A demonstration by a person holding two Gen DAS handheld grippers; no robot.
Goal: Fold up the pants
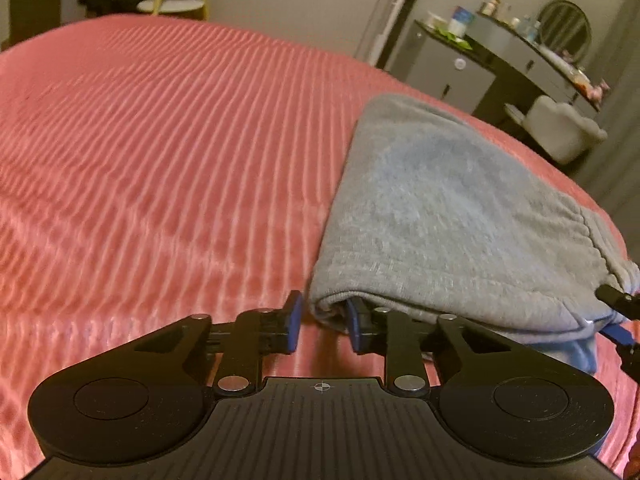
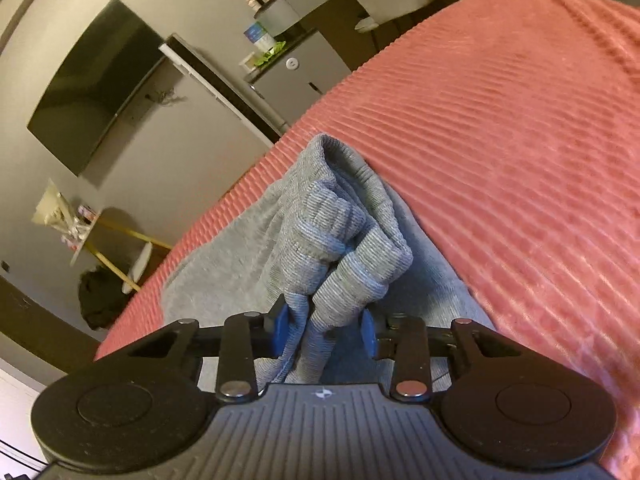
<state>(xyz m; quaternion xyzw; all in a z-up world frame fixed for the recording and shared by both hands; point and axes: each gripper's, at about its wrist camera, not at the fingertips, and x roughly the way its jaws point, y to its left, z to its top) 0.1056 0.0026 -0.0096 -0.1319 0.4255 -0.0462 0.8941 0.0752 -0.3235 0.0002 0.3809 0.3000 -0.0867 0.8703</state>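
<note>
Grey pants [image 1: 440, 208] on a pink bedspread [image 1: 160, 140]
The bedspread is showing a ribbed stripe pattern; the black claws [image 2: 324, 328] are wearing blue pads [image 2: 282, 320].

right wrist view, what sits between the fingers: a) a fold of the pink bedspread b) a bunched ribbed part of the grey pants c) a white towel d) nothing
b, bunched ribbed grey fabric of the pants hangs between the blue pads of the right gripper.
</note>
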